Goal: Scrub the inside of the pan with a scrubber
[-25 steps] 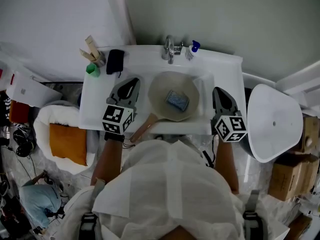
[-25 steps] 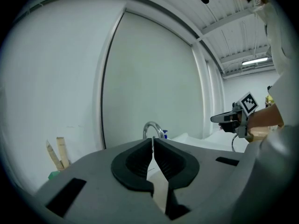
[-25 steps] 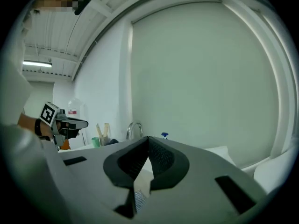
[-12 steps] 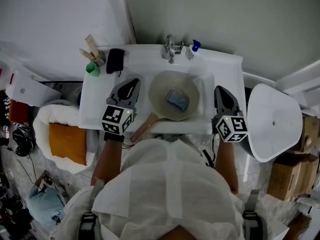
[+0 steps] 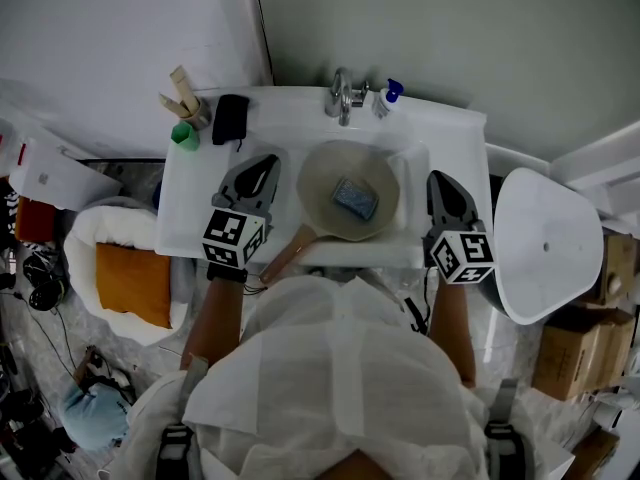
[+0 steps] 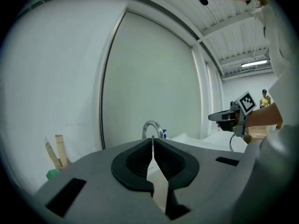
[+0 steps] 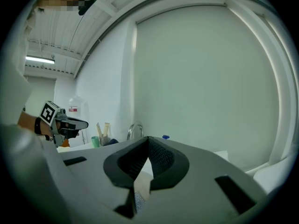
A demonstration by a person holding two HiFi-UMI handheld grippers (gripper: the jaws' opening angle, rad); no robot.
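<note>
White sink counter (image 5: 188,213) against pale wall (image 5: 450,28); left tongs (image 5: 267,159), right tongs (image 5: 437,177) clenched, empty.

1. One pan (image 5: 325,193), in one white sink (image 5: 200,218).
2. One scrubber (image 5: 354,199), inside the pan.
3. Two grippers: the left gripper (image 5: 262,166) at the pan's 9 o'clock and the right gripper (image 5: 440,180) at its 3 o'clock.
4. One faucet (image 5: 341,96), at the pan's 12 o'clock.
5. One blue-capped bottle (image 5: 384,98), at 1 o'clock.
6. One green cup (image 5: 184,136) and one black object (image 5: 231,120), both at 10 o'clock.
7. Two wooden sticks (image 5: 183,93), also at 10 o'clock, beyond the cup.
8. One orange cushion (image 5: 132,285), at 8 o'clock.
9. One cardboard box (image 5: 575,353), at 4 o'clock.
</note>
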